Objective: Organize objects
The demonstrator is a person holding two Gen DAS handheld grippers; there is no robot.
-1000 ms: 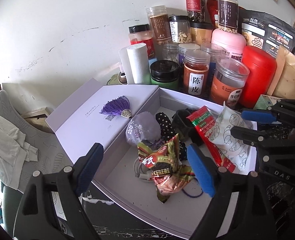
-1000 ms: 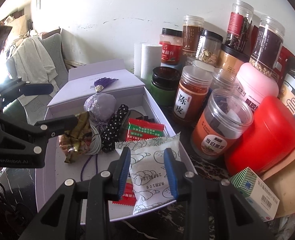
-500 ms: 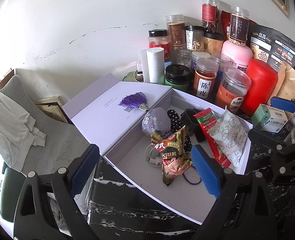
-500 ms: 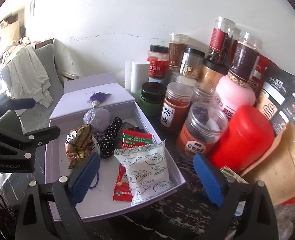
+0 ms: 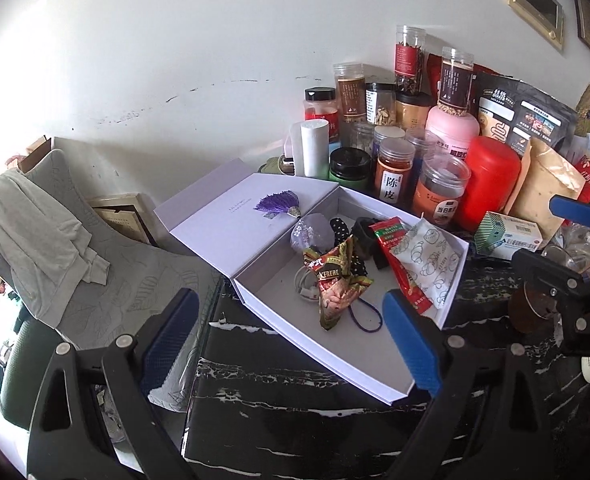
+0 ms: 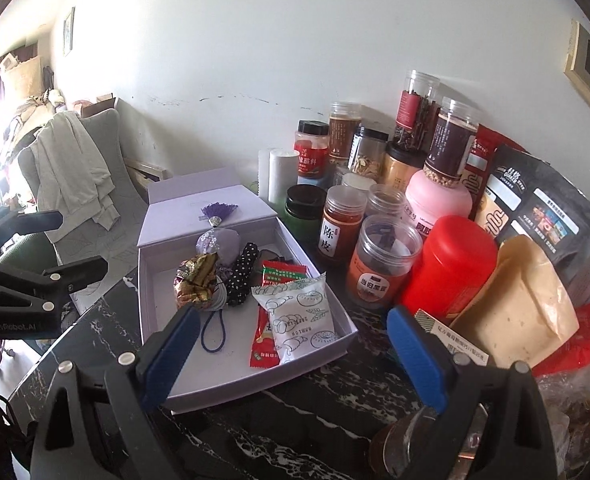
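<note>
On the left, a grey chair (image 5: pixel 95 264) draped with a pale garment stands beside the black marbled bench (image 5: pixel 295 412). Next, the left gripper (image 5: pixel 291 330) hangs with jaws wide apart and empty above the open lavender box (image 5: pixel 335 352), which holds a crumpled snack wrapper (image 5: pixel 335 284), a red sachet and a white bread packet (image 6: pixel 299 320). Rightward, the right gripper (image 6: pixel 295 354) also gapes empty, before crowded jars (image 6: pixel 387 264).

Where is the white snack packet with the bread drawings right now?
In the right wrist view, the white snack packet lies in the box's right near corner, overlapping the red sachet.
</note>
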